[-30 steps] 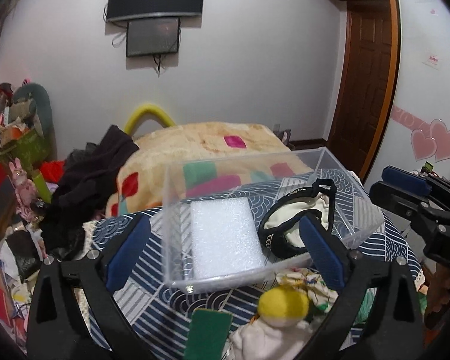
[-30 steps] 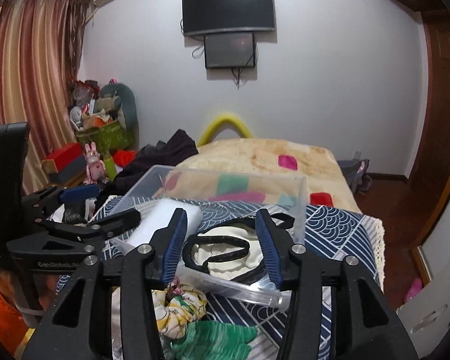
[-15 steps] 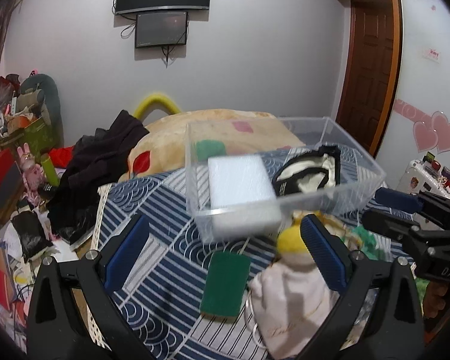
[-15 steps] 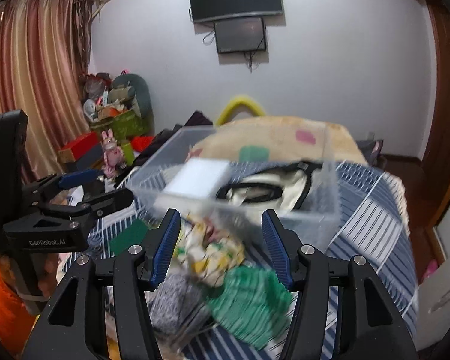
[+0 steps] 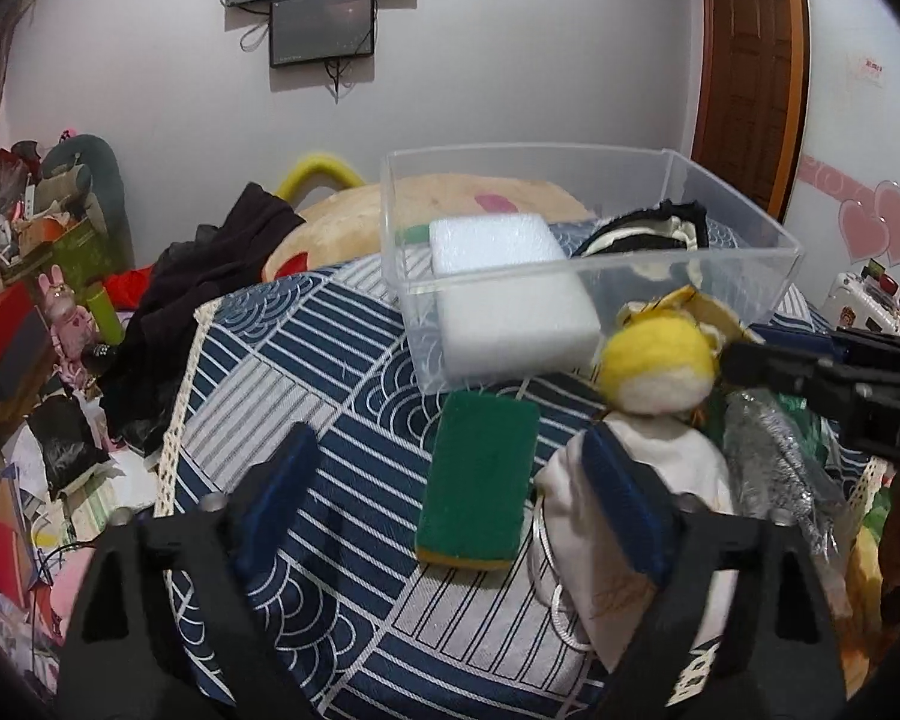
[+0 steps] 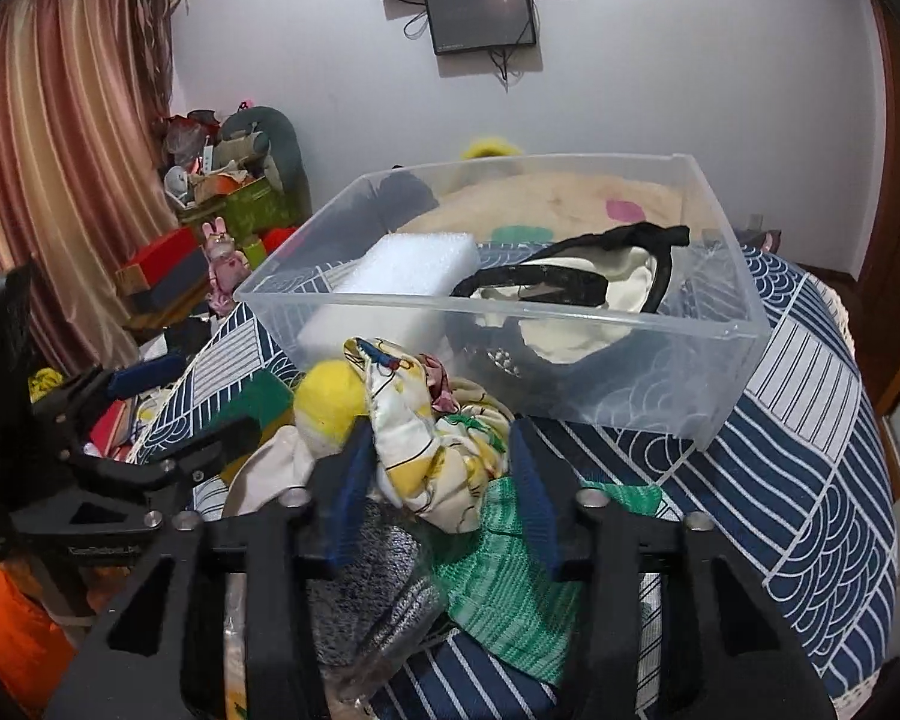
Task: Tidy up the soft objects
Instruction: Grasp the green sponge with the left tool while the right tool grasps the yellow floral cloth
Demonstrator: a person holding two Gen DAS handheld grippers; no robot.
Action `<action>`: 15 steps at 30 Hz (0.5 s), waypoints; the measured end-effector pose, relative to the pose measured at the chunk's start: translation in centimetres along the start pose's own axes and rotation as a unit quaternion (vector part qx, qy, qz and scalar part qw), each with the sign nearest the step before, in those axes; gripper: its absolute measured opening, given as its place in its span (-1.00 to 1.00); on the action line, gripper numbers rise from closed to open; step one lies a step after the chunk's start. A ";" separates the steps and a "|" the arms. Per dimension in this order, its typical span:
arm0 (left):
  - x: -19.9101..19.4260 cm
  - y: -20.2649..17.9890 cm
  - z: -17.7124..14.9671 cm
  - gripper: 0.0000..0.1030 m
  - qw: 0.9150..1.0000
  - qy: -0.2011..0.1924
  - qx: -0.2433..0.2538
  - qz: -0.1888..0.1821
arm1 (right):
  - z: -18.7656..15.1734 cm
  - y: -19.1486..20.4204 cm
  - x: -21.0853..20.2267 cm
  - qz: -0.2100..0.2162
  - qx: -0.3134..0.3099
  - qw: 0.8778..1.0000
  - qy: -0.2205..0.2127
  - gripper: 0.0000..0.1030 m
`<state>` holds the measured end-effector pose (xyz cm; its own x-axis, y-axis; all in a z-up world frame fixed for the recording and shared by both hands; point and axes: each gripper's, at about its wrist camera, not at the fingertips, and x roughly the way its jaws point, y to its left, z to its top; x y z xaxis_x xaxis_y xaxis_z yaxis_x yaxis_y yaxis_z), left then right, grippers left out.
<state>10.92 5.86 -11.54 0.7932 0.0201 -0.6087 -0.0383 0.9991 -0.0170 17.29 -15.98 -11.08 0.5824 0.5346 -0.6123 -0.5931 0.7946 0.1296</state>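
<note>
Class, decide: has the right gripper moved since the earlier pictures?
Yes. The right gripper has pulled back and down from the clear bin, now over the floral cloth.

Green sponge (image 5: 480,483), yellow-white ball (image 5: 657,375), navy patterned cloth (image 5: 306,360), clear bin (image 5: 570,264).

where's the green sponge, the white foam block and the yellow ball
green sponge (image 5: 483,480), left wrist view, middle of its green top
white foam block (image 5: 510,294), left wrist view, middle of its top face
yellow ball (image 6: 330,405), right wrist view, its yellow upper half
</note>
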 end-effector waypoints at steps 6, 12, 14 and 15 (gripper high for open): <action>0.7 0.2 -0.2 0.25 1.000 0.007 -0.005 -0.003 | -0.4 -0.7 -0.5 0.002 0.012 1.000 -0.004 -0.72; 1.4 0.0 -0.5 -0.14 1.000 0.018 -0.010 -0.021 | -0.3 -0.6 -2.4 -0.011 0.007 0.999 -0.031 -0.76; 1.2 -0.4 -0.5 -0.28 1.000 0.016 0.000 -0.025 | -0.1 -0.6 -3.3 -0.016 0.006 0.999 -0.042 -0.76; 1.1 -0.5 -0.5 -0.28 1.000 0.016 0.003 -0.024 | -0.1 -0.6 -3.7 -0.018 0.005 0.999 -0.047 -0.77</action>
<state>11.49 5.32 -12.54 0.7745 -0.0295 -0.6318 0.0036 0.9991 -0.0422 15.44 -18.47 -8.98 0.6539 0.5295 -0.5404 -0.5652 0.8167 0.1163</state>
